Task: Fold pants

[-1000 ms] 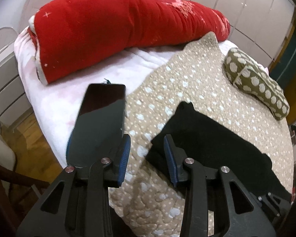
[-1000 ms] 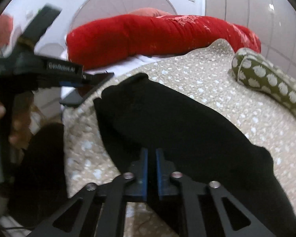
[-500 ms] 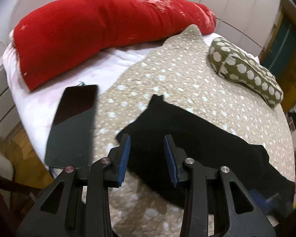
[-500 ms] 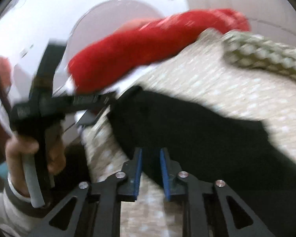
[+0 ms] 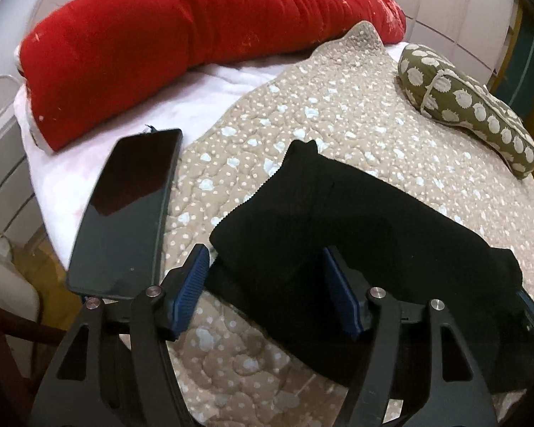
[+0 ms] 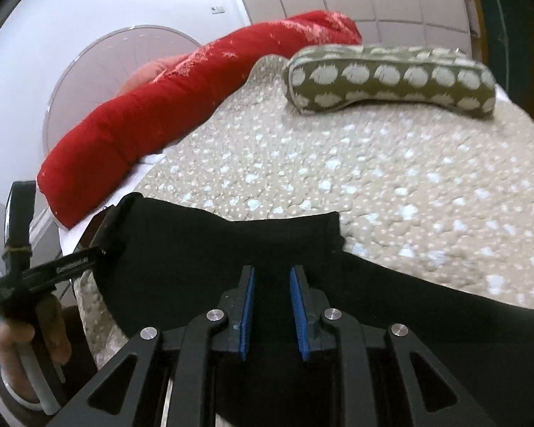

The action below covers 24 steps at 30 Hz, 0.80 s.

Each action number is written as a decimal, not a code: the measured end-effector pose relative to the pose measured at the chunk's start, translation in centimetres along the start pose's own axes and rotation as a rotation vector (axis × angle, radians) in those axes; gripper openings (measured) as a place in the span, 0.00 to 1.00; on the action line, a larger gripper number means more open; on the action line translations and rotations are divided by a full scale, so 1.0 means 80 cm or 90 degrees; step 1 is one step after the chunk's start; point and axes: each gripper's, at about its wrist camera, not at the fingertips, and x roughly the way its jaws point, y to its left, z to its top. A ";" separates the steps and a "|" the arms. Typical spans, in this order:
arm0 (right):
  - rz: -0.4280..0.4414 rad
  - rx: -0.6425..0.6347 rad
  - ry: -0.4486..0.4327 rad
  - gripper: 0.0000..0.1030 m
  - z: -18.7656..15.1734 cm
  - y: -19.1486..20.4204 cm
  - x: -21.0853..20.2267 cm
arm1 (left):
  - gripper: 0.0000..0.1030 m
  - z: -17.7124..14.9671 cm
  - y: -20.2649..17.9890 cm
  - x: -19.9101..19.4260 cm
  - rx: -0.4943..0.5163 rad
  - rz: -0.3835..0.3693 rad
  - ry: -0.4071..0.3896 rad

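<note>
The black pants (image 5: 356, 220) lie folded in a long strip on the beige dotted quilt (image 5: 338, 114). My left gripper (image 5: 263, 270) is wide open, its blue pads on either side of the pants' near left end, low over it. In the right wrist view the pants (image 6: 203, 242) fill the foreground. My right gripper (image 6: 272, 283) is open a little, right over the black fabric, with nothing clamped between its pads. The left gripper (image 6: 50, 270) shows at that view's left edge, held by a hand.
A dark phone (image 5: 128, 213) lies on the white sheet left of the pants. A long red pillow (image 5: 181, 35) lies along the back. An olive dotted cushion (image 5: 470, 103) lies at the back right. The bed edge drops off at the left.
My left gripper has opened wider and sunk onto the pants' end. My right gripper has opened from shut and swung to the right along the pants.
</note>
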 end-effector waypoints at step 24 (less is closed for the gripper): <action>-0.114 0.063 0.004 0.26 -0.090 -0.080 -0.108 | 0.64 -0.043 -0.119 -0.062 0.107 -0.117 -0.035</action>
